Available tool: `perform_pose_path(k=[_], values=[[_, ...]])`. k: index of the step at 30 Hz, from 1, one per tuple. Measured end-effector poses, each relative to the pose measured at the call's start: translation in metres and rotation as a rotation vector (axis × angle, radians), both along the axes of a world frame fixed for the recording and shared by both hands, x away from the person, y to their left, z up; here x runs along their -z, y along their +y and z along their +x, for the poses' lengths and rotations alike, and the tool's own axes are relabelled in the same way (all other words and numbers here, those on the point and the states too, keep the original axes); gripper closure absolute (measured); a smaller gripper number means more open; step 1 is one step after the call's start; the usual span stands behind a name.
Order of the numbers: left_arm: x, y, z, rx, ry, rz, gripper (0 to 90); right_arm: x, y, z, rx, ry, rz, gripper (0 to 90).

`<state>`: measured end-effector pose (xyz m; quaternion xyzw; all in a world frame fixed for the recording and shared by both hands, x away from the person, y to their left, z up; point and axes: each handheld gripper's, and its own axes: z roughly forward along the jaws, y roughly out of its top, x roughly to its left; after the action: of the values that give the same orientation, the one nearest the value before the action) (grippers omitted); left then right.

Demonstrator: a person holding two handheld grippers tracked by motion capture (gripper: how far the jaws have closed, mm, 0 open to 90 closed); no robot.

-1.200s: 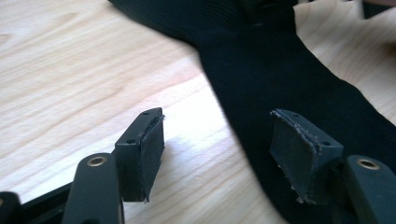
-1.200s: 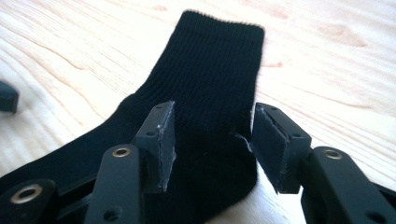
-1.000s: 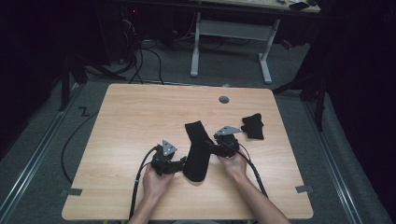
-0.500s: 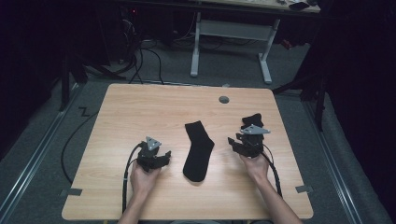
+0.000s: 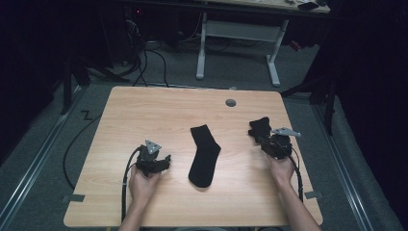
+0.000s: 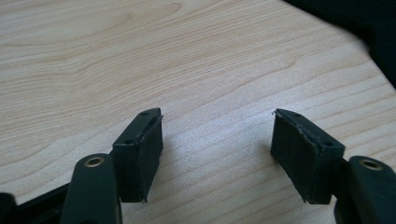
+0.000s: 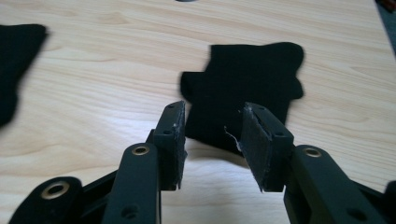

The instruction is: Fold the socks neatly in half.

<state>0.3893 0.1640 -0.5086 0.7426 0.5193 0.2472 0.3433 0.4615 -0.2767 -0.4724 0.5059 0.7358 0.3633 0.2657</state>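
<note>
The folded black sock lies at the right of the table in the high view, a crumpled dark patch just above the right gripper. In the right gripper view the same folded sock sits in the middle of the frame, directly ahead of the jaws, its near edge showing in the gap between the two pads. The jaws have just been closing, yet they stand partly apart with daylight on both sides of the cloth (no pinch that I can see). The sock's longer side runs across the frame, left to right, so the jaws face its broad near edge rather than an end. The right hand is plainly the nearer one; a short push forward should put the pads over the cloth.

Further out, a second flat sock lies spread in the centre of the table, cuff toward the top of the frame, toe toward the bottom. At lower left the left gripper rests just beside it, jaws spread wide over bare wood; they have just been opening, with nothing between them.
</note>
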Motion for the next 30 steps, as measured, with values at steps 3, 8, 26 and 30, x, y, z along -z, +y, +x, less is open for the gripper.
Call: perform_pose_path(k=[3, 8, 26, 30], values=[[0.000, 0.000, 0.000, 0.003, 0.001, 0.001, 33.5, 0.003, -0.004, 0.005, 0.021, 0.003, -0.002, 60.2], [0.000, 0.000, 0.000, 0.005, 0.001, 0.001, 33.2, 0.012, -0.006, 0.021, 0.040, 0.036, -0.022, 55.0], [0.000, 0.000, 0.000, 0.008, 0.002, 0.002, 32.8, 0.026, -0.012, 0.027, 0.013, 0.082, -0.084, 81.3], [0.000, 0.000, 0.000, 0.008, 0.002, 0.002, 32.7, 0.021, -0.013, 0.019, -0.004, 0.058, -0.063, 81.4]])
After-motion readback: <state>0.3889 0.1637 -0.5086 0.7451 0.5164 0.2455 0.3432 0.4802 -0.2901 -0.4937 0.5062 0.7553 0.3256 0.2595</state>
